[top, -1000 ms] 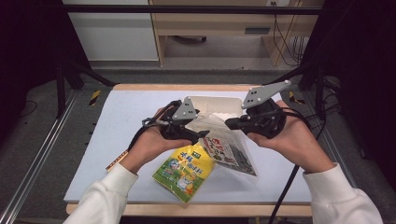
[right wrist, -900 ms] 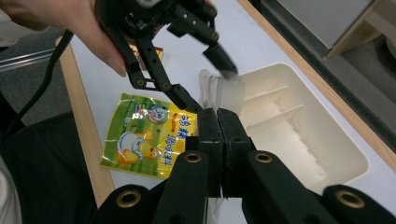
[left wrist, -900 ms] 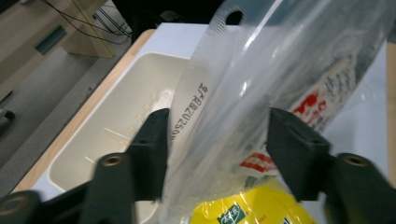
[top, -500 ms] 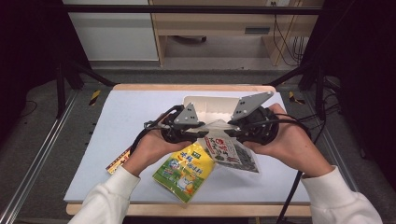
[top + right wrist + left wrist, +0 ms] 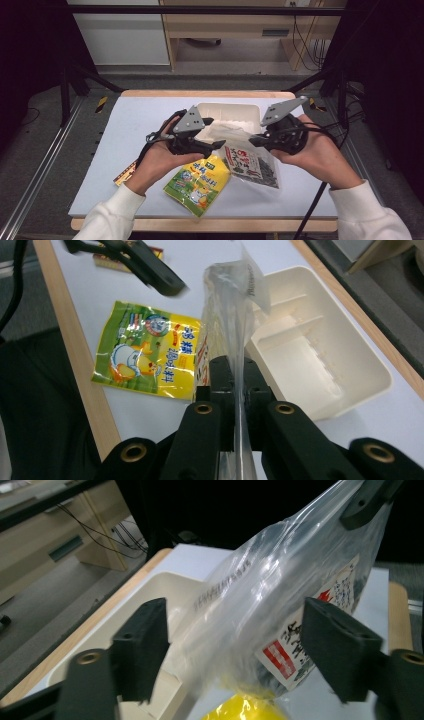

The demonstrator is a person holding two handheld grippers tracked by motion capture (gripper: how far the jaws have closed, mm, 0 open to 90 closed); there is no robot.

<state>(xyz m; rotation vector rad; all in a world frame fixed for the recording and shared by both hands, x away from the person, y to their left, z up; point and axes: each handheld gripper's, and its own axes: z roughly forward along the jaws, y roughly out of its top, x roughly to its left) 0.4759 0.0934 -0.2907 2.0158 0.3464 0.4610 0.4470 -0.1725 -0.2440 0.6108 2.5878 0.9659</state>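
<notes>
In the high view, the clear bag with a red-and-white label is hanging at the centre of the frame, just above the pale surface. The right tongs are pinching its right edge, and the left tongs are reaching toward it from the left. A yellow snack packet is lying flat below centre, its upper corner tucked under the bag. A cream tray is sitting just behind the bag, near the upper middle.

In the left gripper view, the left tongs are standing apart, having just been opening, with the clear bag billowing between the two pads without being pressed. The tray is showing at left and a sliver of the yellow packet at the bottom.

In the right gripper view, the right tongs are clamped together on the bag's thin edge, which is rising up the middle of the frame. The yellow packet is lying at left, the tray at right, and the other tongs are hovering at upper left.
</notes>
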